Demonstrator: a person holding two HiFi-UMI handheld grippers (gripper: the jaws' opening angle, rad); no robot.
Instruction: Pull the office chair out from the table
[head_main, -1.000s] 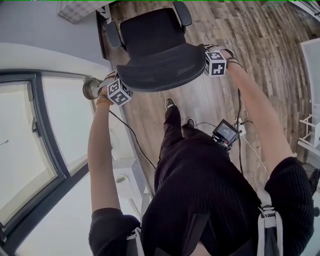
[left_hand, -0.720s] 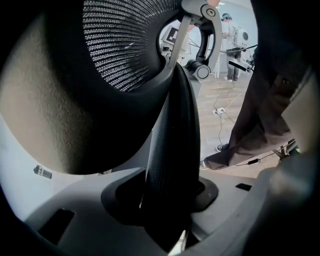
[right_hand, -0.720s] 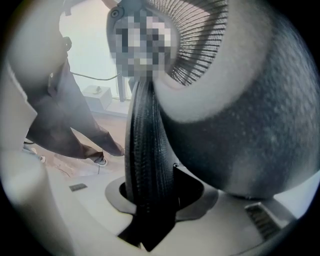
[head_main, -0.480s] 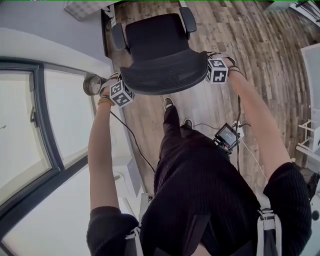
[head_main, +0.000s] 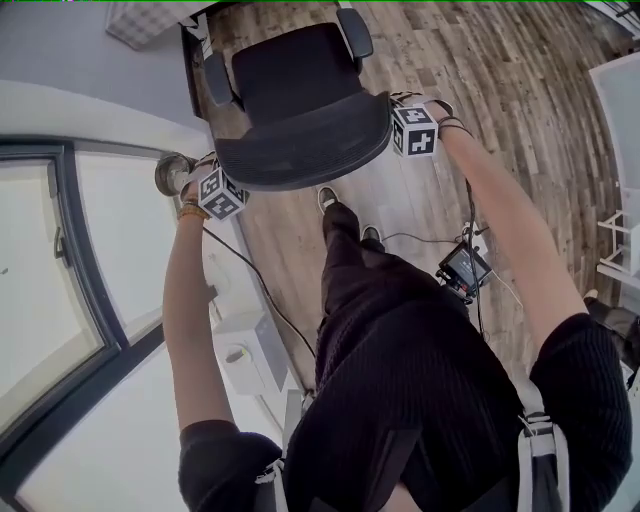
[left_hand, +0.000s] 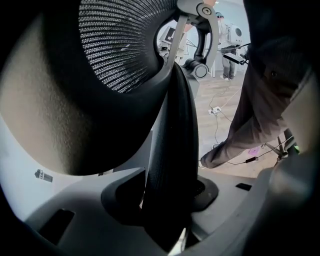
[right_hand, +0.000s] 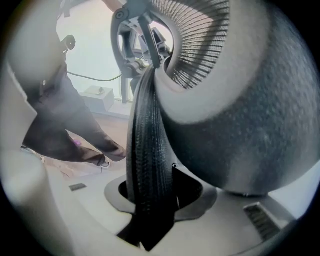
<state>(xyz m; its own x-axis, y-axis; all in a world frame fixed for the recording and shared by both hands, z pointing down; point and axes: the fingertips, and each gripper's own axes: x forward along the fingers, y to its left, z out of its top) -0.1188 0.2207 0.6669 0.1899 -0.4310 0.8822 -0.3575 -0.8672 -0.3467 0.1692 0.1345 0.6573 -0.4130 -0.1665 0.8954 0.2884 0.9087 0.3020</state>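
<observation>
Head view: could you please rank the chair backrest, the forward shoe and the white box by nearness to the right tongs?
1. Chair backrest, held in the right tongs.
2. Forward shoe, on the floor below-left.
3. White box, far left by the window.

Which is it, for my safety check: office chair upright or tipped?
Upright: from above, the office chair shows its seat facing up, backrest top nearest the camera.

The office chair (head_main: 300, 100) stands on the wood floor (head_main: 480, 80); left gripper (head_main: 220, 192) and right gripper (head_main: 412, 130) flank its backrest.
</observation>
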